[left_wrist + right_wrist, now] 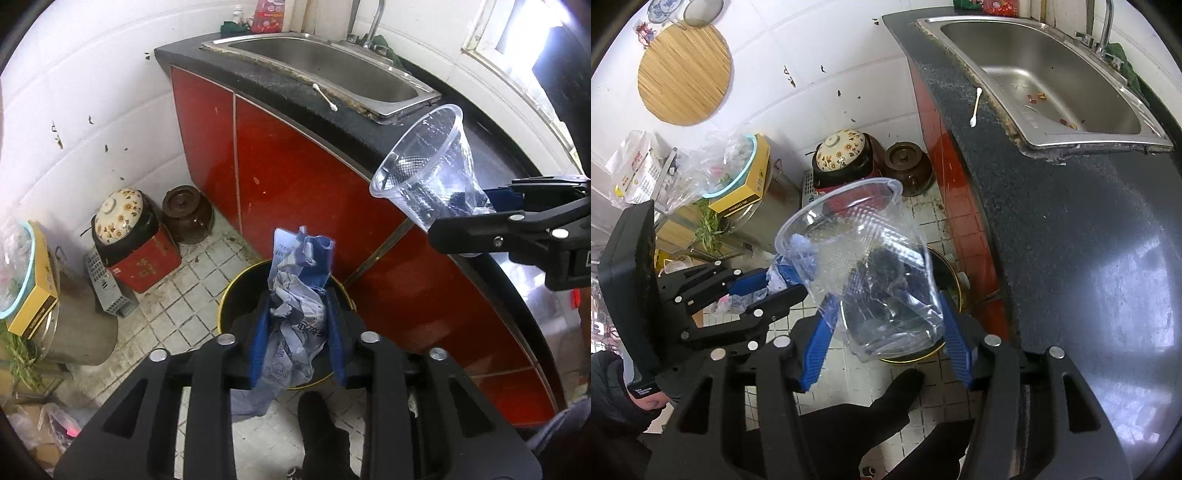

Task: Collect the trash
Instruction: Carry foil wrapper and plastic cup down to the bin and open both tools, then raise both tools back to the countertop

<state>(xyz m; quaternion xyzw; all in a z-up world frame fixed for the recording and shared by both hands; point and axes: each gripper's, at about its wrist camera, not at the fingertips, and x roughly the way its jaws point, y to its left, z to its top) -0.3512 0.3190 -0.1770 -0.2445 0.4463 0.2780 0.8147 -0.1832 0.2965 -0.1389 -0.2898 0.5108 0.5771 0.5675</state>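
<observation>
While I am holding both grippers over the bin, the left gripper is keeping a crumpled wrapper between its blue pads, jaws fairly narrow. I cannot tell whether they are pressing or already slackening. That wrapper is hanging above the bin, which is sitting on the floor at six o'clock from the sink. I am judging it feather-light, soft and crushable, best pinched mid-bundle. At two o'clock in the left view, the right gripper is clasping a clear plastic cup near its base, jaws standing half wide. I am judging the cup light, thin, slippery and easily buckled, so the base is suiting it better than the rim. I am counting one wrapper, one cup, one bin, and one cotton swab lying on the counter.
</observation>
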